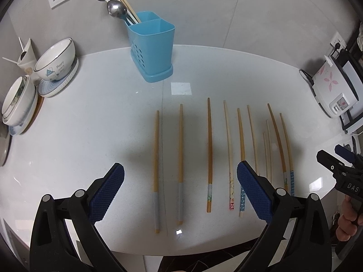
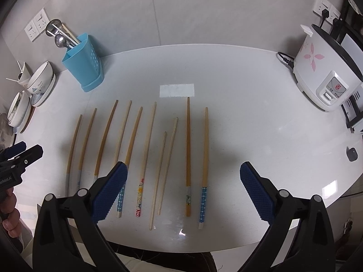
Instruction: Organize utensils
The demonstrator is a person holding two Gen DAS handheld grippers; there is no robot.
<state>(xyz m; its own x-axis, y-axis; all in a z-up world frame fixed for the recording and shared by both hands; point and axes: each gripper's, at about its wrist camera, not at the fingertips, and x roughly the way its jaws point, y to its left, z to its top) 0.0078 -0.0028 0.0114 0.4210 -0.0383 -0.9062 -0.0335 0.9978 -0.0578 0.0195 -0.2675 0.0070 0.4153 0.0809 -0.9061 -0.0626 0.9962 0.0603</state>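
Blue pads everywhere: the left gripper (image 1: 180, 192) hung wide open above the white table (image 1: 90, 136) with nothing between its textured pads, and the right gripper (image 2: 183, 191) was spread just as wide, equally unladen. Down on the tabletop lay the chopsticks (image 2: 145, 158), a row of ten running side by side, thin tips toward the wall and decorated ends toward the grippers. At the row's left end sat two with grey-banded handles (image 1: 156, 172); further right came a floral-patterned one (image 2: 140, 195), two short plain pale sticks (image 2: 166, 165), and blue-dotted ones (image 2: 204, 165). Well beyond the row, toward the back left, stood the blue utensil holder (image 1: 152, 47), two compartments, the rear one already carrying a steel spoon (image 1: 116, 9), a ladle and some chopsticks; the nearer one's contents could not be made out. Off to the left stood stacked bowls (image 1: 56, 59) on plates, and at the right edge a white rice cooker (image 2: 322, 68) with pink flowers, its cord lying on the table.
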